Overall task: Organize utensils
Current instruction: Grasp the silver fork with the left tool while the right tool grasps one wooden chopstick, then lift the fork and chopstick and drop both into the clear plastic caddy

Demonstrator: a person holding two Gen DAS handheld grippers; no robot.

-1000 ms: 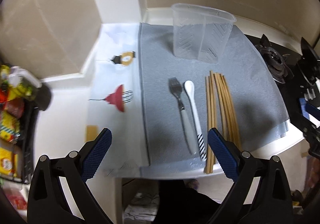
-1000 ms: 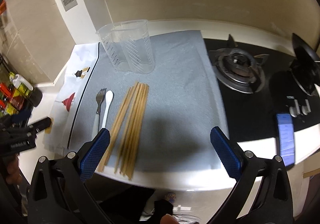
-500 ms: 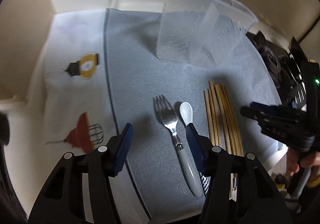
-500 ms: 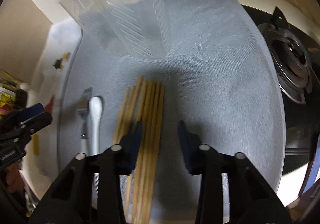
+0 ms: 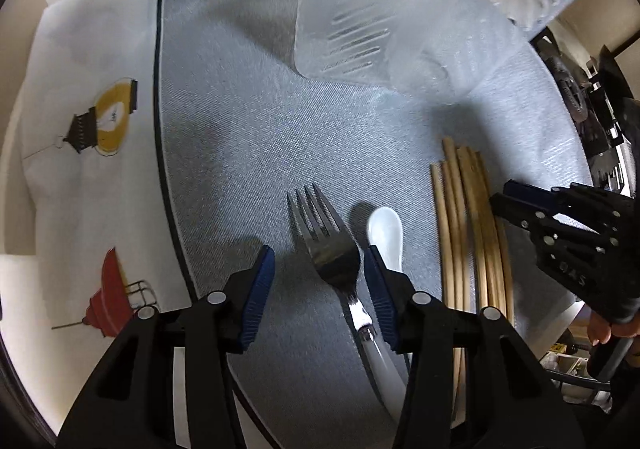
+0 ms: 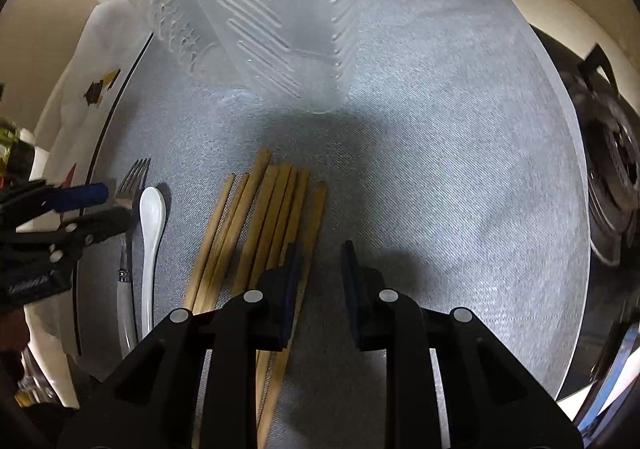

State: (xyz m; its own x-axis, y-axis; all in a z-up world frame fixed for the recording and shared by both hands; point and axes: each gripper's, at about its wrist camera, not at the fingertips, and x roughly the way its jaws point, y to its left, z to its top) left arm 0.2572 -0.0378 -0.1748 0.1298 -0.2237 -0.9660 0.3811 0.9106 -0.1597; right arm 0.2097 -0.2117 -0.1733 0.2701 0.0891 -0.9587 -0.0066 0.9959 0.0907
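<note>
A metal fork (image 5: 328, 245) with a pale handle lies on the grey mat (image 5: 240, 137), a white spoon (image 5: 386, 233) beside it on the right, then a bundle of wooden chopsticks (image 5: 468, 225). My left gripper (image 5: 316, 261) is open, low over the mat, its fingers on either side of the fork's neck. My right gripper (image 6: 320, 261) is open with a narrow gap, its left finger over the rightmost chopsticks (image 6: 276, 209). The clear divided utensil holder (image 5: 400, 5) stands empty at the back; it also shows in the right wrist view (image 6: 260, 21).
A white printed cloth (image 5: 88, 97) lies left of the mat. A black gas stove (image 6: 612, 177) sits at the right. The counter's front edge runs close below both grippers. The right gripper shows at the right of the left wrist view (image 5: 560, 233).
Both grippers have dropped close to the mat and narrowed their jaws. The left one now straddles the fork; the right one has come down at the right side of the chopsticks.
</note>
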